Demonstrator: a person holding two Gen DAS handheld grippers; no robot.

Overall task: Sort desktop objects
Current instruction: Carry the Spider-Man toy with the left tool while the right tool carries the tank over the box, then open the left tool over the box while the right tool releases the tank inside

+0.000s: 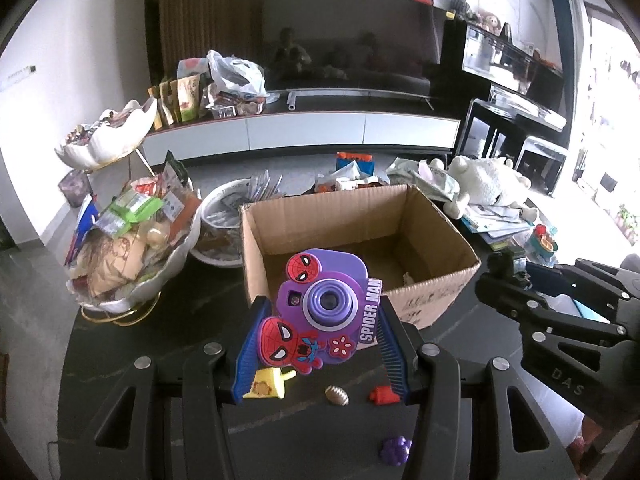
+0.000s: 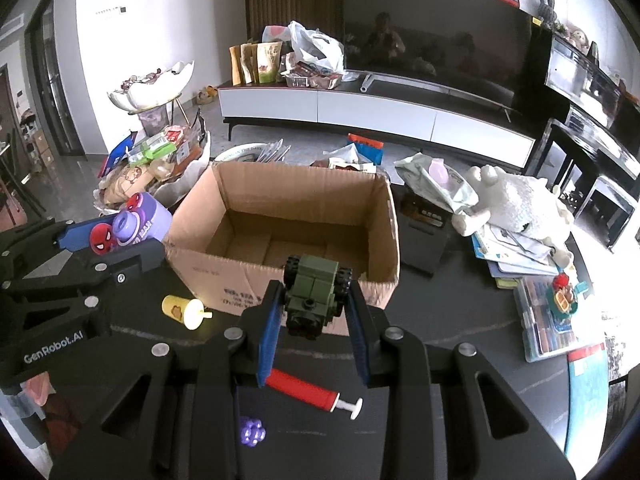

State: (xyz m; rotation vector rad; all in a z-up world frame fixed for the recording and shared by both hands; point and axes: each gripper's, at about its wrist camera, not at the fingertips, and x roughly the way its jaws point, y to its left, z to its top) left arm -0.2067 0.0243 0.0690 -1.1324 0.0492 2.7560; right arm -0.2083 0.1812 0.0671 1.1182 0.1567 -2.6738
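My left gripper (image 1: pixel 320 308) is shut on a purple Spider-Man toy camera (image 1: pixel 324 304), held above the dark table just short of an open cardboard box (image 1: pixel 432 292). In the right wrist view my right gripper (image 2: pixel 314 304) is shut on a green toy truck (image 2: pixel 314 292), also held near the front wall of the cardboard box (image 2: pixel 224 276). The box looks nearly bare inside. On the table below lie a yellow toy cup (image 2: pixel 186 310), a red toy pump (image 2: pixel 304 394), a purple grape toy (image 2: pixel 252 432) and a tiny brown football (image 1: pixel 337 395).
Left of the box stand a white bowl stand heaped with snacks (image 1: pixel 132 240) and a white bowl (image 1: pixel 218 216). A white plush (image 2: pixel 516 200) lies on books at the right, beside a crayon case (image 2: pixel 544 320). A TV cabinet (image 2: pixel 380 112) runs along the back.
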